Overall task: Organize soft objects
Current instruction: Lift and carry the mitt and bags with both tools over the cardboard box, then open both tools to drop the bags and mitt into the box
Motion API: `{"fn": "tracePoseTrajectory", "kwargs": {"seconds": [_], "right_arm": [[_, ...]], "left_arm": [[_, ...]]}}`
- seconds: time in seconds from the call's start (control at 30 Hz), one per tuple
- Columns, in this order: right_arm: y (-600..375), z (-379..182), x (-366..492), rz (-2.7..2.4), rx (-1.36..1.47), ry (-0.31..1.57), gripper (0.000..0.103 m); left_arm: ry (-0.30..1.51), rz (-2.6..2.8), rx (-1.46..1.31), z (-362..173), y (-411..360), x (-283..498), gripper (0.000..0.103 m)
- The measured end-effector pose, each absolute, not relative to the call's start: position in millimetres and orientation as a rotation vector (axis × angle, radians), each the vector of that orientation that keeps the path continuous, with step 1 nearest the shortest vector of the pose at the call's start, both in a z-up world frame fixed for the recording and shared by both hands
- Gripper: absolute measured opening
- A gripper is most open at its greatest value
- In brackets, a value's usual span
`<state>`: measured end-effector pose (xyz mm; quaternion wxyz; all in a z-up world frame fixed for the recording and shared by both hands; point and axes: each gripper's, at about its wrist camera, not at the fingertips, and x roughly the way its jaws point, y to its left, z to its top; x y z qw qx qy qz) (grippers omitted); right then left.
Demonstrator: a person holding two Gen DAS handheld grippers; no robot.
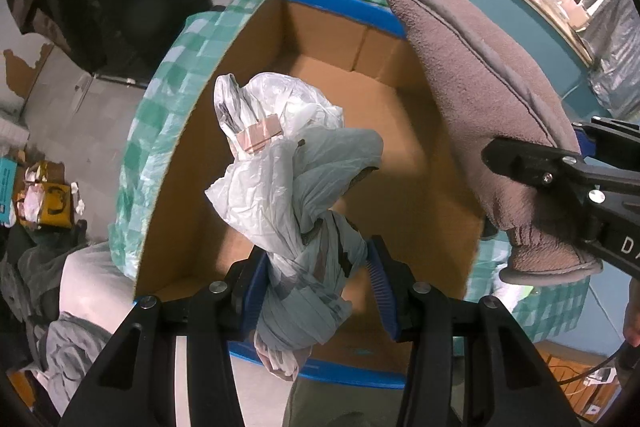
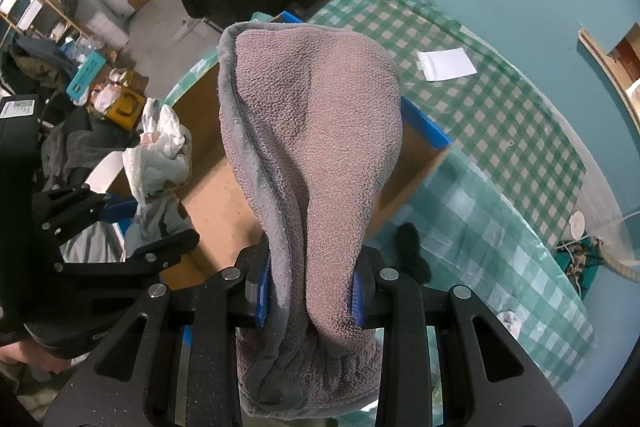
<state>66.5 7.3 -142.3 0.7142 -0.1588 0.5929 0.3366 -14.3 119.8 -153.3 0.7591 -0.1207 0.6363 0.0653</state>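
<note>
Between each gripper's jaws: knotted bag [image 1: 304,227], grey mitt [image 2: 316,187].

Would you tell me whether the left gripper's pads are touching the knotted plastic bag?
Touching. The left wrist view shows the knotted plastic bag squeezed between the blue pads of the left gripper, pressing in on both sides.

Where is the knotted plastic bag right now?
In the left wrist view, the knotted plastic bag is clamped in the left gripper, over the open cardboard box, left of the grey mitt.
</note>
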Motion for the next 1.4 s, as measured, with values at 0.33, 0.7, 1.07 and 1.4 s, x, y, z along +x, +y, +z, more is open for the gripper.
{"fn": "tracePoseTrajectory", "kwargs": {"seconds": [0.33, 0.7, 1.07, 1.4], "right_arm": [[29, -157, 72, 0.730, -0.336, 1.364, 0.040], [23, -153, 75, 0.685, -0.296, 1.317, 0.069], [9, -136, 73, 0.668, -0.247, 1.303, 0.070], [-10, -122, 68, 0.646, -0.236, 1.278, 0.071]], "left_arm": [[1.413, 0.181, -0.279, -162, 141, -12, 0.051], [1.391, 0.217, -0.308, -156, 154, -14, 0.079], [1.351, 0.193, -0.298, -146, 143, -16, 0.079], [1.309, 0.160, -0.270, -133, 125, -14, 0.079]]}}
